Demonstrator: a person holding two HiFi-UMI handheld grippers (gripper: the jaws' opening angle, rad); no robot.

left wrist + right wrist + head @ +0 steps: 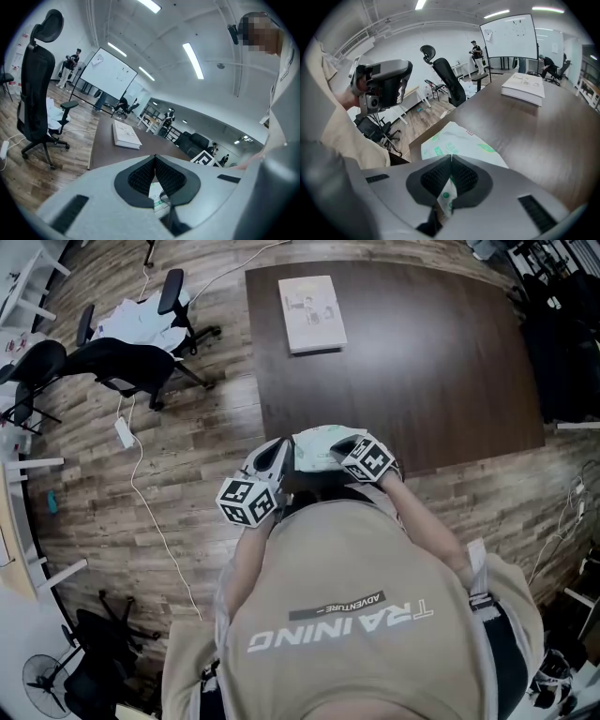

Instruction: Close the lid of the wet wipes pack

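Right gripper view: right gripper point(451, 157) and left gripper point(155, 158) each clamp an edge of the wet wipes pack point(461, 139) ahead; lid unseen, so probably free one jaw pair next to press it.

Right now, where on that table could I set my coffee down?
The table is bare across its middle and right; only the book lies at its far left. The near edge is crowded: left gripper and right gripper both clamp the wet wipes pack there.
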